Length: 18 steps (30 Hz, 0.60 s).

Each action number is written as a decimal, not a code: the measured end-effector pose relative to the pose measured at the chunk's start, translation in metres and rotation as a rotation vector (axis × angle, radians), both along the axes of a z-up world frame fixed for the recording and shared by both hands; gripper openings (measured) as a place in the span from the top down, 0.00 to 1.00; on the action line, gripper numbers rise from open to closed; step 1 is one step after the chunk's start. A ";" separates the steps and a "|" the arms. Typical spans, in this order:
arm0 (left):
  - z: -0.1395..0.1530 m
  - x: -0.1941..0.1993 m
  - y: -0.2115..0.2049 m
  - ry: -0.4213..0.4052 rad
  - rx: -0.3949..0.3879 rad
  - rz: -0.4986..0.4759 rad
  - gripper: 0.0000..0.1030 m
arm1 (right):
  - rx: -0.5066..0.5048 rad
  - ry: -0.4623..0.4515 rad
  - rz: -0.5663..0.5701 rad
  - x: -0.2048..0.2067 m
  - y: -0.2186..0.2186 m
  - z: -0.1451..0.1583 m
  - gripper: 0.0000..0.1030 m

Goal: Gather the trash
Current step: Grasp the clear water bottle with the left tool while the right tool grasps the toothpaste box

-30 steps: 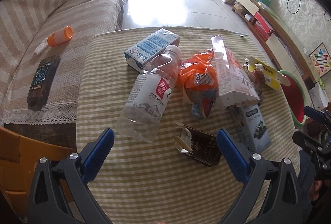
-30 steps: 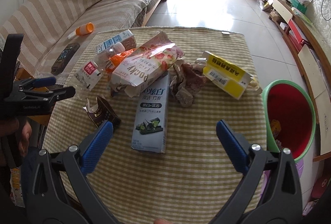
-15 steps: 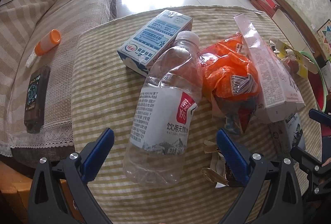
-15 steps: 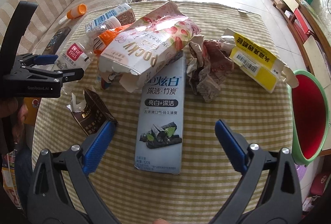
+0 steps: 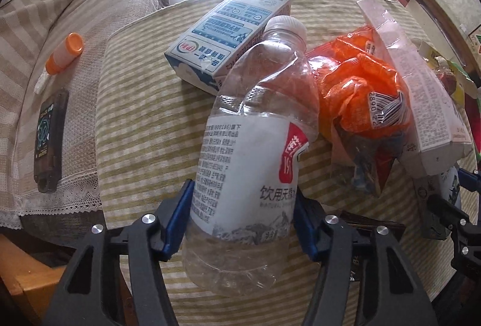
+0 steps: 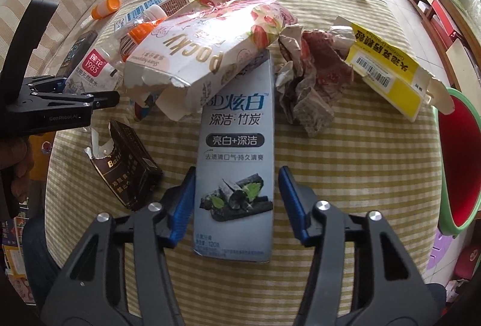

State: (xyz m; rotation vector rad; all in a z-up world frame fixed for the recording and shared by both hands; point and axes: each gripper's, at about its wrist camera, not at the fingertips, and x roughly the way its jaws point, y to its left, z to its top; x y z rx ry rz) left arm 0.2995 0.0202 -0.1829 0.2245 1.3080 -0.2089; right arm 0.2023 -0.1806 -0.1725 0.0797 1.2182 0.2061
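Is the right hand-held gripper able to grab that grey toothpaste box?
Probably yes. The right hand-held gripper is open astride the grey toothpaste box's near end; only its far end is tucked under the torn pink snack box.

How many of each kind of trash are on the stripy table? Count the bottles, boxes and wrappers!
Bottles: 1 (plastic bottle)
Boxes: 5 (milk carton, Pocky box, toothpaste box, yellow box, dark brown box)
Wrappers: 2 (orange bag, crumpled paper)
Total: 8
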 end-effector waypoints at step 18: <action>0.050 -0.051 0.019 -0.126 -0.072 0.065 0.47 | 0.016 -0.059 -0.009 -0.026 -0.010 0.035 0.55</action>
